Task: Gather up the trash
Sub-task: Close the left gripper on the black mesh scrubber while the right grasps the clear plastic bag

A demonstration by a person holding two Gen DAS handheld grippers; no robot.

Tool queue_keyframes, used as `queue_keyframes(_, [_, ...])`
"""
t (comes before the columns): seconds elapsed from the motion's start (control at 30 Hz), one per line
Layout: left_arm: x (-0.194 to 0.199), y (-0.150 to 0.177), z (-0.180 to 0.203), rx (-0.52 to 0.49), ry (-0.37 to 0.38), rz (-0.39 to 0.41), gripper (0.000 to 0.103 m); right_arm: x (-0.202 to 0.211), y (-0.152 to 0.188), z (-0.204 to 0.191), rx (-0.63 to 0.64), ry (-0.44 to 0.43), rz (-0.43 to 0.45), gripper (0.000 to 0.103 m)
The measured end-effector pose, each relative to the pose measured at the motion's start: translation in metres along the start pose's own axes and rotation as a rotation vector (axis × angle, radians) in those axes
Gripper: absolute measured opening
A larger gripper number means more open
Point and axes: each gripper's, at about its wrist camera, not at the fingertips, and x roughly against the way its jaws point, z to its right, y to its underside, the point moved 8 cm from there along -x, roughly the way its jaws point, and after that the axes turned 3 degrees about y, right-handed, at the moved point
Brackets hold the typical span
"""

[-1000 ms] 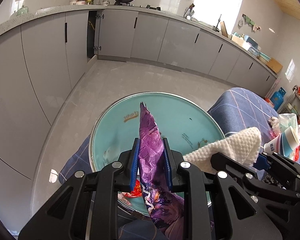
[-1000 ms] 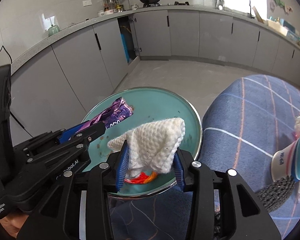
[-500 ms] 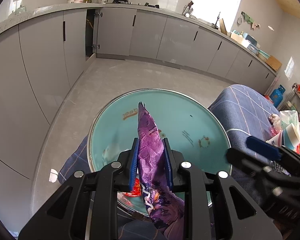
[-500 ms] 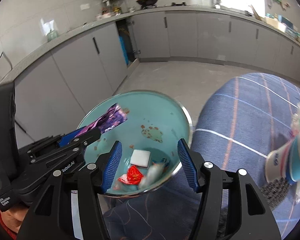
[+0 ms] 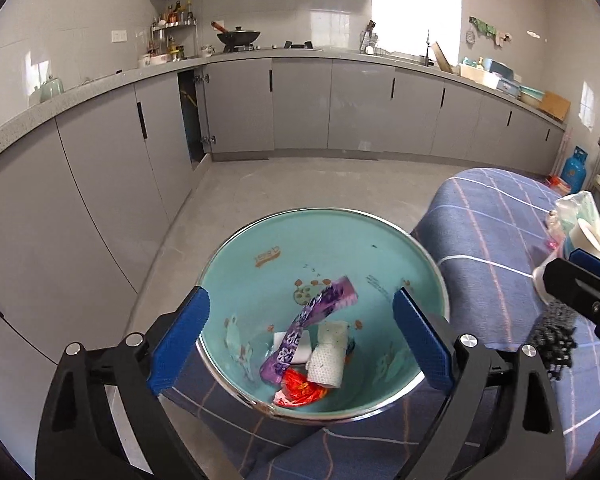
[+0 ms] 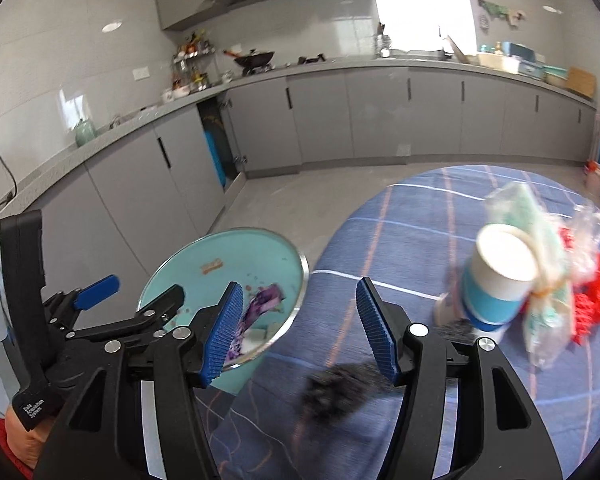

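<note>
1. Trash sits inside the round teal enamel basin with a metal rim (image 5: pixel 380 240): a crumpled purple foil wrapper (image 5: pixel 312 320) leans against the inner wall, a rolled white paper towel (image 5: pixel 328 354) lies just beside it, and a red wrapper (image 5: pixel 300 390) rests at the bottom, touching both.
2. That basin stands at the edge of a table covered with a blue plaid cloth (image 5: pixel 488 240).
3. Above the basin, the left gripper (image 5: pixel 300 344) has its blue-padded jaws spread wide; they have just been opening, and nothing is pinched between them, the purple wrapper lying loose below.
4. Over the cloth to the right of the basin, the right gripper (image 6: pixel 300 330) has its jaws apart and empty; they too have lately been opening.
5. Near the right gripper lies a dark steel-wool scourer (image 6: pixel 340 386), blurred.
6. Farther right on the cloth stand a white-and-blue paper cup (image 6: pixel 496 280), a knotted clear plastic bag (image 6: pixel 548 280) touching it, and a red mesh item (image 6: pixel 596 300) behind them.
7. Grey kitchen cabinets (image 5: pixel 300 108) line the far walls.
</note>
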Motion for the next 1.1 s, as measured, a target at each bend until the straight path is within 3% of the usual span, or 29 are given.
queue_keyframes(0.4, [0.027,0.001,0.043,-0.057,0.009,0.002,0.097,0.043,0.014,0.059,-0.102,0.065,0.053,0.06])
queue_keyframes(0.53, [0.034,0.0,0.062,-0.081,0.022,0.006,0.097,0.054,0.019,0.074,-0.126,0.087,0.07,0.067])
queue_keyframes(0.67, [0.038,0.003,0.083,-0.113,0.031,0.003,0.097,0.065,0.025,0.094,-0.16,0.11,0.079,0.069])
queue_keyframes(1.1, [0.053,0.012,0.144,-0.177,0.12,-0.012,0.097,0.096,0.039,0.144,-0.228,0.193,0.124,0.068])
